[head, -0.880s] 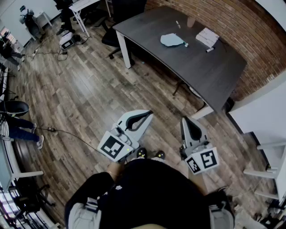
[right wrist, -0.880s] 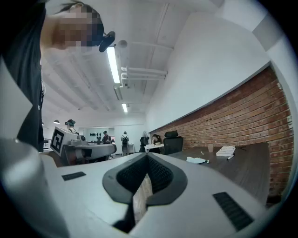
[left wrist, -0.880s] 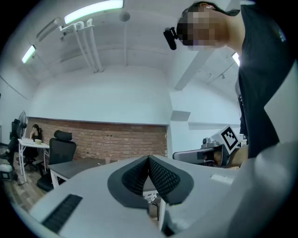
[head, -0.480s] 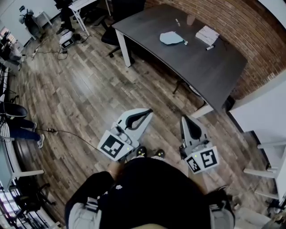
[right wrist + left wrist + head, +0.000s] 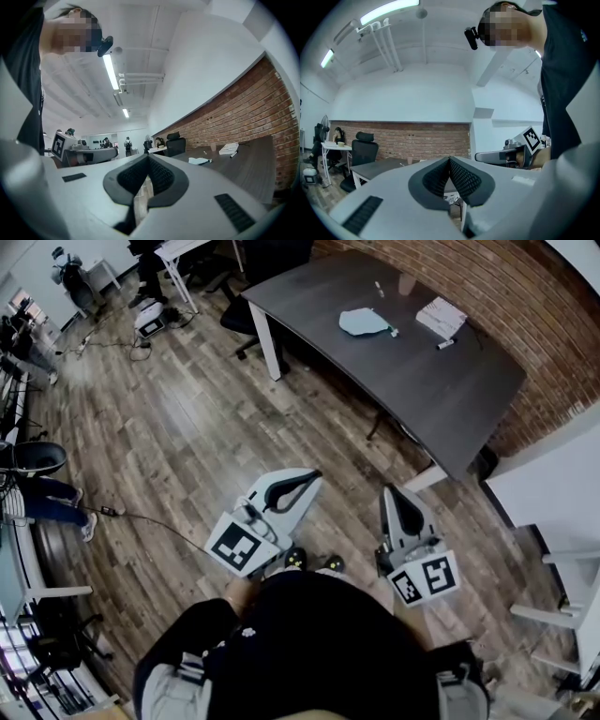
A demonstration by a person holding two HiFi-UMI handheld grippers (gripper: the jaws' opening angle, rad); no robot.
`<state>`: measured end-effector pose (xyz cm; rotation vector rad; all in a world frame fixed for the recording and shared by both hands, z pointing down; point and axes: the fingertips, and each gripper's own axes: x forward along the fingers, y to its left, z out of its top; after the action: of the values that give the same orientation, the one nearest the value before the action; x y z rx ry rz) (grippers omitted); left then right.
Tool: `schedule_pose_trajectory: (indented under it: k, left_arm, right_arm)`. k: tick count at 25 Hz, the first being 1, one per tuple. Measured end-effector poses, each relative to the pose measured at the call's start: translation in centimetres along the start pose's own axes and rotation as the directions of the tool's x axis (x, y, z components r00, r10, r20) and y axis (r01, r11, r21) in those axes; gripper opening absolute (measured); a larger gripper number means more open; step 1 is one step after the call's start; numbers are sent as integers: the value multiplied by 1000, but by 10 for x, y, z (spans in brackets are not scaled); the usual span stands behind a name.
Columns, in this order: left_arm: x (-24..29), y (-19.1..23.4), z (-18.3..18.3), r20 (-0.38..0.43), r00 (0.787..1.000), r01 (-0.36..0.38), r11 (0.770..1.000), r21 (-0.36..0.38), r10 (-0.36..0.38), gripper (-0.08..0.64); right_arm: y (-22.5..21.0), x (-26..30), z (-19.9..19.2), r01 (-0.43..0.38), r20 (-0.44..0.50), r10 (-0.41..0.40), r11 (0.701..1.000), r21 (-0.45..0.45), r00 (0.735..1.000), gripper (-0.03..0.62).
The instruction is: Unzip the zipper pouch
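A light blue zipper pouch point(image 5: 364, 323) lies flat on the dark table point(image 5: 403, 381) far ahead; in the right gripper view the pouch point(image 5: 198, 161) shows small on the tabletop. My left gripper point(image 5: 315, 476) is held close to my body over the wood floor, shut and empty. Beside it my right gripper point(image 5: 391, 491) is also shut with nothing between its pads. Both are far short of the table. In the left gripper view the pads point(image 5: 459, 174) meet; in the right gripper view the pads point(image 5: 159, 174) touch too.
A white notebook point(image 5: 440, 317) with a pen point(image 5: 446, 344) lies on the table near the brick wall. A cable point(image 5: 141, 519) runs across the floor. Office chairs point(image 5: 247, 306) stand at the table's far side. White furniture point(image 5: 553, 512) is on the right. People stand far off.
The head view has shifted slightly, so the table and floor sit a little to the right and lower. Both grippers stay in place, shut.
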<state>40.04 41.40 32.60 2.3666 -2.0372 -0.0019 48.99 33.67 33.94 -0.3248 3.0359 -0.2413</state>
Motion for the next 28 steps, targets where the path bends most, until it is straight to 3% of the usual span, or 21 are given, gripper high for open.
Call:
schedule_pose_trajectory:
  k: [15,28]
  left_arm:
    - [-8,-12,-17,-50,990,-134,991,-1,134,3]
    - [11,-2,-22,-46,993,-109,994,10,110,2]
  right_arm:
    - [-23,-14,-16,-70,-12,71,996,50,997,-2]
    - [-48,-21,-16,3,-16,-2,999,42,1000,-2]
